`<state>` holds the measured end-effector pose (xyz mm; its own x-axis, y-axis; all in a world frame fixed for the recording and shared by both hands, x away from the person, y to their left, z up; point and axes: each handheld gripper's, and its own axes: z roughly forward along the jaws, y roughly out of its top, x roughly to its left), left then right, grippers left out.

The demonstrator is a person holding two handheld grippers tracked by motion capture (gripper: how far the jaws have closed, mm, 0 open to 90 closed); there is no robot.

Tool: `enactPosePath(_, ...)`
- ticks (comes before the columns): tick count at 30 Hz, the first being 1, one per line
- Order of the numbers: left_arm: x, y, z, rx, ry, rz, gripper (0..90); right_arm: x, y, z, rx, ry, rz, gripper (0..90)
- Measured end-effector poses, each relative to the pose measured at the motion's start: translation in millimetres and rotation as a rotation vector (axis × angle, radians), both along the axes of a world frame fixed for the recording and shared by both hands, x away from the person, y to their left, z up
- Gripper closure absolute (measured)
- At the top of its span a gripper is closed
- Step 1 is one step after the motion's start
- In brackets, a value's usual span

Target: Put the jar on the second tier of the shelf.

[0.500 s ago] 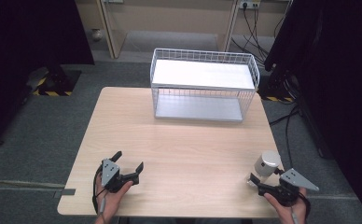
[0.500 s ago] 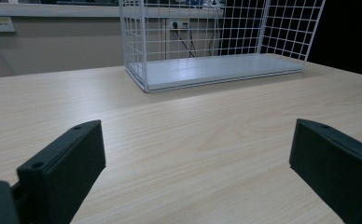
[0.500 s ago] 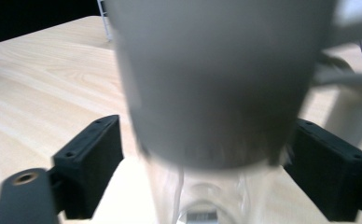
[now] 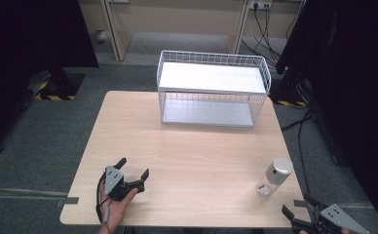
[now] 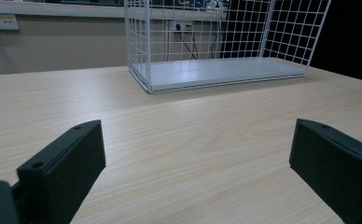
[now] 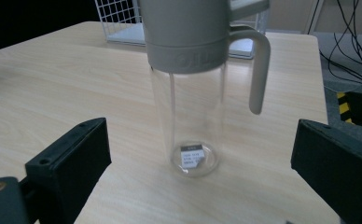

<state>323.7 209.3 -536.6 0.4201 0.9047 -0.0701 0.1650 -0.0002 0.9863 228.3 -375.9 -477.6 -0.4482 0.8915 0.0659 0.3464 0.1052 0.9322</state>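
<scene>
- Fingers (image 6: 67,158) of the right gripper (image 4: 301,220) stand spread wide with nothing pressed between them; in the right gripper view the clear bottle (image 6: 193,93) stands just ahead of the gap, apart from both pads.
- Left gripper (image 4: 131,171) fingers (image 5: 65,161) likewise released, holding nothing, resting low over bare table (image 4: 187,156) at about 7 o'clock.
- Bottle: upright, clear body, grey lid with a loop handle hanging down one side. It sits at about 4 o'clock on the table, near the right edge and just in front of the right gripper.
- Step in hand, as I judge it: the right gripper lines up to take the bottle.
- To do it well: come in level, centre the body in the gap, and close on the clear wall below the lid band. Keep the loop handle outside the fingers so it does not wedge the grip. A tall, narrow, light bottle likely tips if one finger touches first.
- Edges: the right table edge lies close past the bottle; a sideways nudge could send it off.
- Open room: the middle of the table is bare wood up to the white wire basket (image 4: 211,87) at 12 o'clock, which lies well apart from the bottle.
</scene>
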Motion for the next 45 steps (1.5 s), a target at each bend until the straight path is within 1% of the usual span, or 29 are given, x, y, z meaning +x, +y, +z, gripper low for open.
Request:
enactPosePath(2,0.3,-0.3,0.1,0.001,0.003,0.0,3.0,2.0,1.5,-0.2,-0.002,-0.002,0.002,5.0)
enactPosePath(3,0.4,-0.4,0.2,0.005,0.003,-0.001,3.0,7.3,5.7,-1.5,0.003,-0.003,0.011,5.4)
enactPosePath(4,0.3,-0.6,0.2,0.008,0.003,-0.002,3.0,7.3,5.7,-1.5,0.003,-0.003,0.011,5.4)
enactPosePath(7,0.3,-0.6,0.2,0.009,0.003,-0.002,3.0,16.6,11.3,-6.6,0.009,0.001,0.014,6.4)
enactPosePath(8,0.3,-0.6,0.2,0.009,0.002,-0.002,3.0,16.6,11.3,-6.6,0.009,0.001,0.014,6.4)
enactPosePath(9,0.2,-0.6,0.2,0.009,0.001,-0.002,2.9,21.5,13.7,-8.9,0.013,0.003,0.01,7.2)
enactPosePath(11,0.1,-0.6,0.2,0.009,0.0,-0.002,3.0,23.9,14.8,-9.6,0.015,0.001,0.009,8.5)
enactPosePath(12,0.1,-0.7,0.2,0.009,0.001,-0.003,3.0,29.3,17.8,-9.9,0.013,-0.001,0.015,10.3)
enactPosePath(13,0.1,-0.7,0.2,0.009,0.001,-0.003,3.0,29.3,17.8,-9.9,0.013,-0.001,0.015,10.3)
enactPosePath(14,0.3,-0.6,0.2,0.01,0.002,-0.004,3.0,32.4,19.3,-9.4,0.008,-0.004,0.015,11.1)
enactPosePath(15,0.3,-0.6,0.2,0.009,0.002,-0.004,3.0,39.1,23.2,-8.0,0.001,-0.013,0.021,13.1)
enactPosePath(18,0.0,-0.7,0.2,0.01,-0.001,-0.004,3.0,50.0,28.8,-6.9,-0.016,-0.018,0.026,15.5)
enactPosePath(23,0.0,-0.8,0.2,0.012,-0.001,-0.007,3.0,62.3,35.7,-7.4,-0.036,-0.024,0.036,20.8)
enactPosePath(27,-0.1,-0.8,0.2,0.013,-0.002,-0.007,3.0,66.3,38.0,-8.1,-0.034,-0.029,0.037,24.4)
enactPosePath(30,-0.2,-0.9,0.2,0.014,-0.003,-0.008,3.0,67.9,37.8,-9.4,-0.036,-0.044,0.025,30.2)
enactPosePath(32,-0.1,-1.0,0.2,0.014,-0.002,-0.009,3.0,68.1,37.5,-9.4,-0.037,-0.047,0.025,30.6)
enactPosePath(34,-0.1,-1.0,0.2,0.014,-0.002,-0.009,3.0,67.7,38.0,-9.5,-0.044,-0.06,0.023,31.1)
enactPosePath(39,-0.2,-1.1,0.2,0.015,-0.004,-0.01,3.0,68.8,38.8,-7.5,-0.047,-0.061,0.026,31.1)
enactPosePath(40,-0.2,-1.1,0.2,0.015,-0.003,-0.01,3.0,69.3,39.7,-5.5,-0.042,-0.064,0.029,31.2)
enactPosePath(45,-0.3,-1.1,0.2,0.014,-0.004,-0.01,3.0,75.7,47.8,14.4,-0.053,-0.106,0.062,31.2)
